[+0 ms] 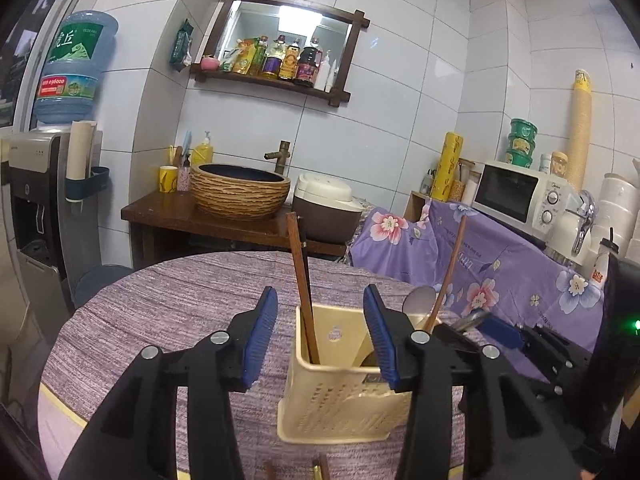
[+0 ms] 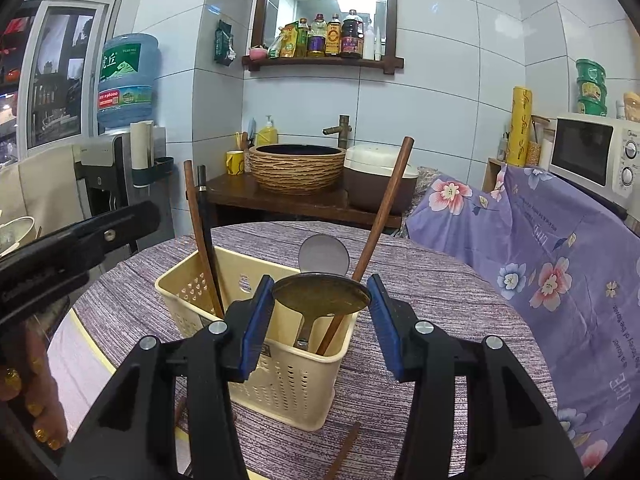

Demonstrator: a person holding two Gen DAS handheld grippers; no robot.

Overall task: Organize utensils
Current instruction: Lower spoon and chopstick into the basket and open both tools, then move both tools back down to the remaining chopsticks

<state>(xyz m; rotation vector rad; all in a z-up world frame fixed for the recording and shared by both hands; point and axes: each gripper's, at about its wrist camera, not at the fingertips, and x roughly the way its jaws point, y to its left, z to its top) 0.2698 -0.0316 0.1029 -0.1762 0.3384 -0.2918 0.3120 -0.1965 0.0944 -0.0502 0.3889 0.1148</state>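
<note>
A cream perforated utensil holder (image 1: 336, 396) (image 2: 280, 376) stands on the round purple-clothed table (image 1: 180, 304) (image 2: 440, 320). In its left part stand two chopsticks (image 1: 303, 280) (image 2: 202, 236), one brown and one black. In its right part stand a wooden-handled utensil (image 2: 384, 212) (image 1: 450, 272) and two metal spoons (image 2: 320, 294), bowls up. My left gripper (image 1: 320, 340) is open just above the holder's near rim, empty. My right gripper (image 2: 320, 328) is open, its jaws either side of the near spoon's bowl, not touching it. The right gripper also shows at the right of the left wrist view (image 1: 500, 330).
More brown sticks lie on the cloth at the near edge (image 2: 344, 452) (image 1: 324, 470). Behind the table are a counter with a basin (image 1: 240, 192), a rice cooker (image 1: 326, 204), a floral-covered surface with a microwave (image 1: 520, 196), and a water dispenser (image 1: 40, 200).
</note>
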